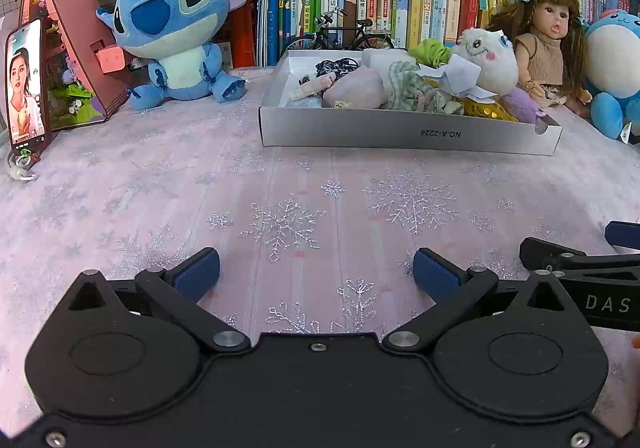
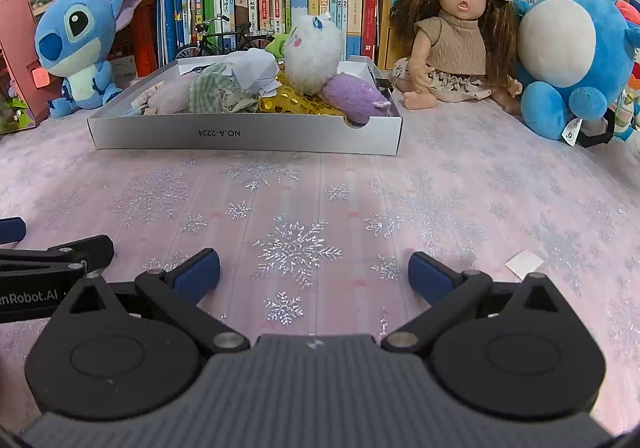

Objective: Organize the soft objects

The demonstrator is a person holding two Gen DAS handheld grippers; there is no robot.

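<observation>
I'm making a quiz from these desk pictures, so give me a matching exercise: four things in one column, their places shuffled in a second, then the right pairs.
Things
1. fluffy white plush toy
2. big-eared blue plush toy
3. brown-haired baby doll
4. small white paper square

Places
A. sitting right of the box
B. flat on the tablecloth by the right gripper
C. in the shallow white cardboard box
D. sitting left of the box

Pairs: 1-C, 2-D, 3-A, 4-B

Left hand-held gripper (image 1: 316, 274) and right hand-held gripper (image 2: 314, 272) — both spread wide, empty.
</observation>
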